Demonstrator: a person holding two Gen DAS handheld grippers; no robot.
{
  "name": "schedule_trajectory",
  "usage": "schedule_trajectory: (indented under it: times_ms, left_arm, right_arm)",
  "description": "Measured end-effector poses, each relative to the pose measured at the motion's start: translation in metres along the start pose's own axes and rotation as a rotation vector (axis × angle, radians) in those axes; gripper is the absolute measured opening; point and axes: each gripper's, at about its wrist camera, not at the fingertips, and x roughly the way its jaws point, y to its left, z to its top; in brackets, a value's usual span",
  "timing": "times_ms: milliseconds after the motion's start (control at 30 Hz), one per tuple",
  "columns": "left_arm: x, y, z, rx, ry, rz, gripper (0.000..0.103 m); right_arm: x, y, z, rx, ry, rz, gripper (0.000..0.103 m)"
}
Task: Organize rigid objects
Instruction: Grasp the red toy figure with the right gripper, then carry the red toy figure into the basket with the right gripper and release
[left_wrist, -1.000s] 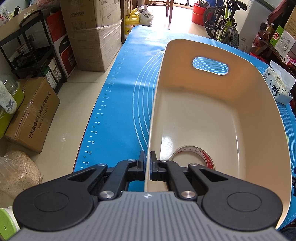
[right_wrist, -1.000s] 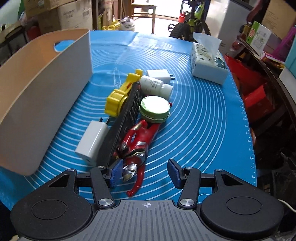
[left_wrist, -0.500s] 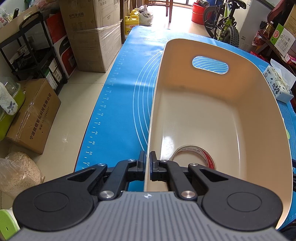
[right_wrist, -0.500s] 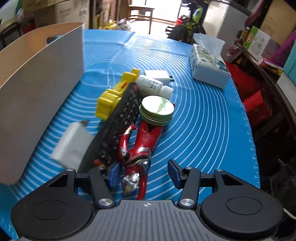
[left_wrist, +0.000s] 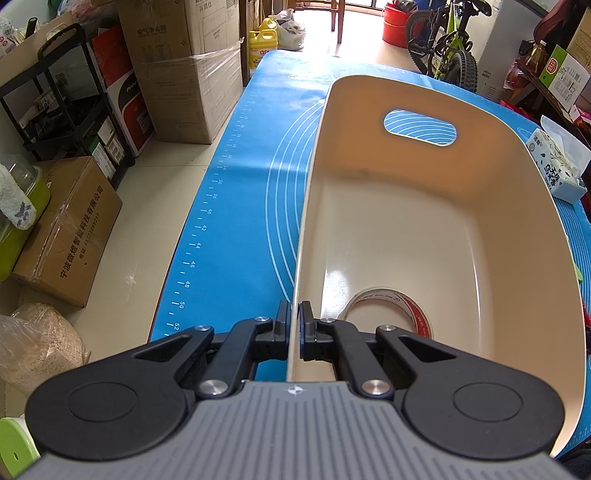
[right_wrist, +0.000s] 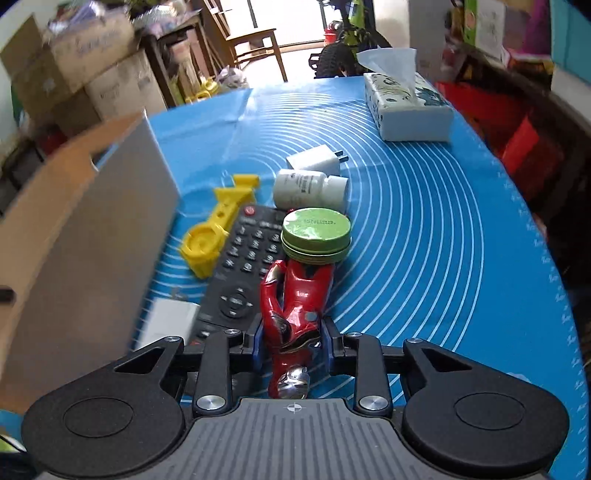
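Change: right tongs (right_wrist: 293, 341), wide a second ago, closing around red figure (right_wrist: 295, 299), whose torso lies between the pads.
Left tongs (left_wrist: 294, 325): clamped on beige bin (left_wrist: 436, 229) rim.
Figure: lying on blue table (right_wrist: 443, 236), touching green tin (right_wrist: 316, 230) and remote (right_wrist: 243, 266).

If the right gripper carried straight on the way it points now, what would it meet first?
The right gripper, closing around the red figure, would probably meet the green tin first; depth is uncertain.

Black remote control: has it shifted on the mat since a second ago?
Yes. The black remote control was tipped on edge against the round green tin; now it lies flat, buttons up, beside it.
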Motion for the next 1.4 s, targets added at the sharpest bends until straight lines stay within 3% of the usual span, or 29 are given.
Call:
schedule_trajectory:
  times_ms: [333,600,733,1200,1400]
  left_arm:
    - [0.0,0.0,0.0,0.0,0.0,0.0,0.006]
    - [0.0,0.001,0.0,0.001,0.0,-0.001,0.006]
    - [0.0,0.001,0.0,0.0,0.0,-0.002,0.006]
    - [0.001,-0.001,0.0,-0.001,0.002,-0.003,0.006]
    - [0.002,-0.003,-0.002,0.0,0.003,-0.004,0.005]
  right_arm:
    - [-0.032,0.006,0.016,0.065,-0.037,0.06,0.036]
    - [-0.051,0.014,0.03,0.031,-0.064,0.038,0.034]
    - [-0.061,0.019,0.037,0.035,-0.091,0.07,0.033]
    - [-0.083,0.103,0.08,-0.105,-0.235,0.183,0.033]
    - [-0.066,0.142,0.078,-0.154,-0.284,0.111,0.034]
